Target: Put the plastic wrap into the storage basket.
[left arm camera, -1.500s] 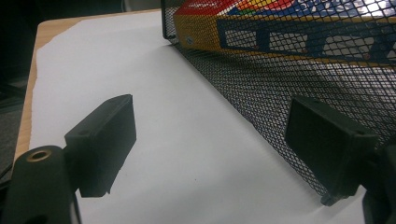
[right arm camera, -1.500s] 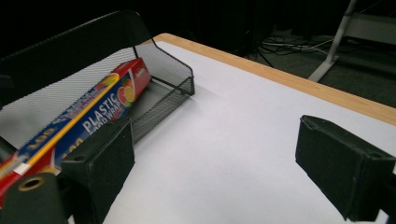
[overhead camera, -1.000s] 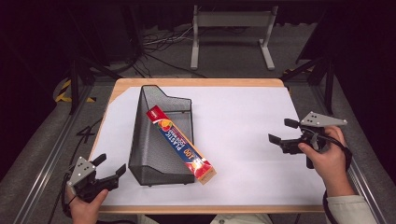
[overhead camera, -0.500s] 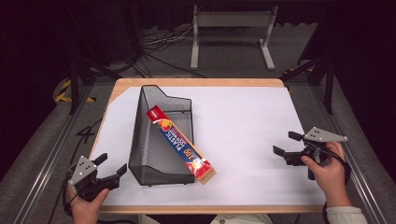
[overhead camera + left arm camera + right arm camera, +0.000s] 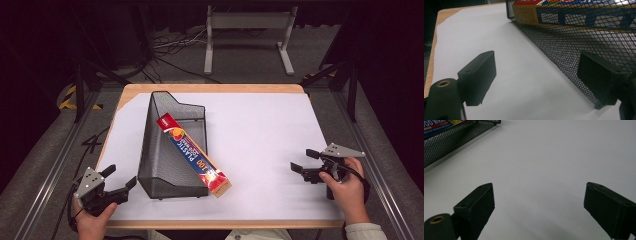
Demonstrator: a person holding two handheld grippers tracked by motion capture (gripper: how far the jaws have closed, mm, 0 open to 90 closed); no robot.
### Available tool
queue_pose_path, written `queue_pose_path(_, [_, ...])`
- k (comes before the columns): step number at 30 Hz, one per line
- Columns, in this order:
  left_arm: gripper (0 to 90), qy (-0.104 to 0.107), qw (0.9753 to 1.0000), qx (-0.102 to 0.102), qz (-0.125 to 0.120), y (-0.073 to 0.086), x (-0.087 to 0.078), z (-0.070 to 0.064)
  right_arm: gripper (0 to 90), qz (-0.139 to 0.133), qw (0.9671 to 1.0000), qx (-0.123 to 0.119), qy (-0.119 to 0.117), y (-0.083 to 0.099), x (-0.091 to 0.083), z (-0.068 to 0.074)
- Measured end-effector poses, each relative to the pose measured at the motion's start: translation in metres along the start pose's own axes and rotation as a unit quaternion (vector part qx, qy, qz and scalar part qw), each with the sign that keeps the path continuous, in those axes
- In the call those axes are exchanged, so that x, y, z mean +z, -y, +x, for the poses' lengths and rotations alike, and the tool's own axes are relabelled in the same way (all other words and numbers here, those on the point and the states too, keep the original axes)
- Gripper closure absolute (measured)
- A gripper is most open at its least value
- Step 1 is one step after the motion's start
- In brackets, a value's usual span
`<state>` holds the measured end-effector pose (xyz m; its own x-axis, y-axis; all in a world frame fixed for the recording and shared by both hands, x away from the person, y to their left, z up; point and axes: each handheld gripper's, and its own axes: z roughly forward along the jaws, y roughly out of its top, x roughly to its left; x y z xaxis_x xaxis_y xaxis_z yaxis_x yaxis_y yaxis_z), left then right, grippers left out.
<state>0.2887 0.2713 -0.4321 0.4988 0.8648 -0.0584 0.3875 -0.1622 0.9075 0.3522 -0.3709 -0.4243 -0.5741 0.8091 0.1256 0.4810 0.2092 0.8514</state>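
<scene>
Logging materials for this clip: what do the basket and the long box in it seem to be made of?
Basket: looks like black metal mesh, matte; the fine see-through weave shows in the left gripper view. Long box: probably printed cardboard, slightly glossy, with sharp folded edges and colourful lettering.

Mesh basket point(image 5: 170, 165) beside left gripper point(image 5: 119, 181)

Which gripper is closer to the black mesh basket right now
Left. The left gripper sits just off the mesh basket at its near corner; the right gripper is far across the white sheet.
</scene>
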Motion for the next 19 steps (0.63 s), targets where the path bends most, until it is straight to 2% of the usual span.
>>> queue_pose_path(9, [16.2, 0.004, 1.0000, 0.000, 0.004, 0.000, 0.000, -0.001, 9.8, 0.035, 0.9993, -0.007, -0.010, 0.010, 0.007, 0.008])
queue_pose_path(19, [16.2, 0.009, 0.9999, 0.000, 0.006, 0.001, 0.001, 0.000, 9.5, 0.042, 0.9990, -0.008, -0.013, 0.013, 0.013, 0.010])
